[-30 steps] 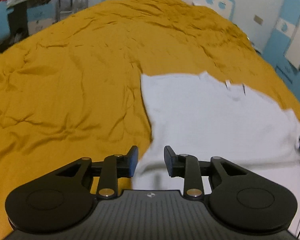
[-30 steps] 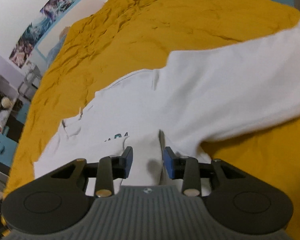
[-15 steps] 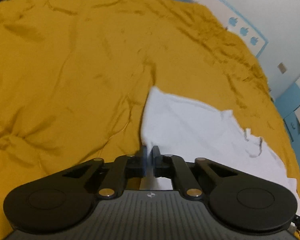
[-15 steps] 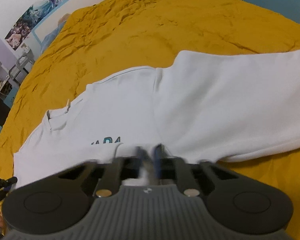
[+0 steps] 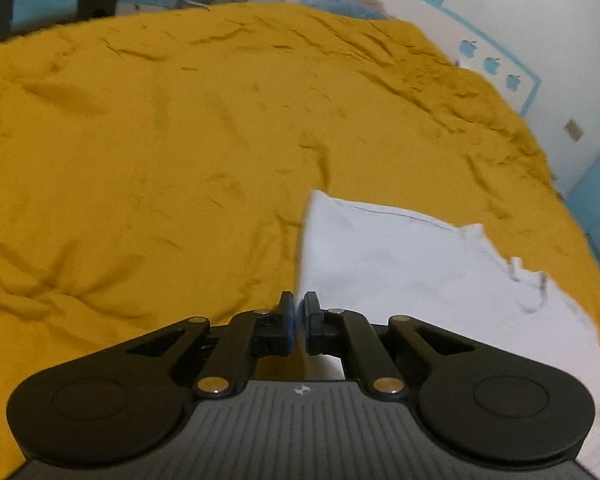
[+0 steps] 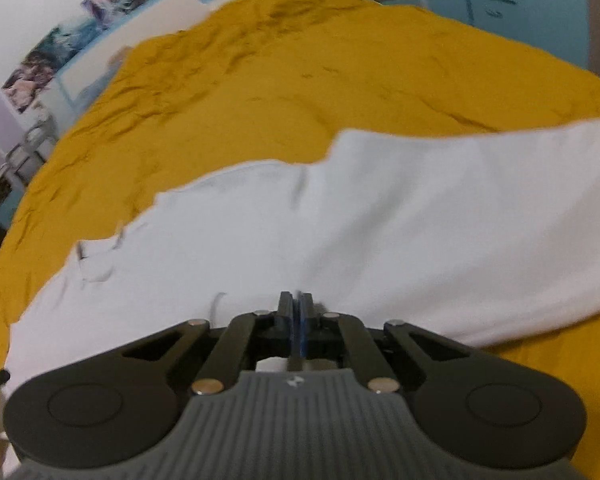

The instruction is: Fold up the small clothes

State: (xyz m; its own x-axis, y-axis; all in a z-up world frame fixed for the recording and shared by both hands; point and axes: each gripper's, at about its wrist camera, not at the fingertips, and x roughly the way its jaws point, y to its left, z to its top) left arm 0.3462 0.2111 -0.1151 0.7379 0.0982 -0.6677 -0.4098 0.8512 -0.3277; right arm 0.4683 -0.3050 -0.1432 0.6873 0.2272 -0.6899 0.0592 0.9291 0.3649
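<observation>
A: Where is the white shirt (image 6: 380, 232)?

B: Spread on the mustard bedspread (image 5: 160, 152), ahead of both sets of jaws; from the left gripper (image 5: 299, 322) it runs forward and to the right; from the right gripper (image 6: 296, 320) it fills the ground straight ahead and to both sides.

A: And the jaws?

B: Both pairs pressed nearly together; the left pinches the shirt's near edge; the right has white cloth between its blue pads.

A: How will it handle?

B: I judge it light, limp and thin, a soft knit with a neck opening (image 6: 96, 260) lying ahead-left of the right jaws; it should drape and slide rather than hold a crease; best taken at hems and corners, kept taut between the two grips; the wrinkled bedspread may drag on it.
</observation>
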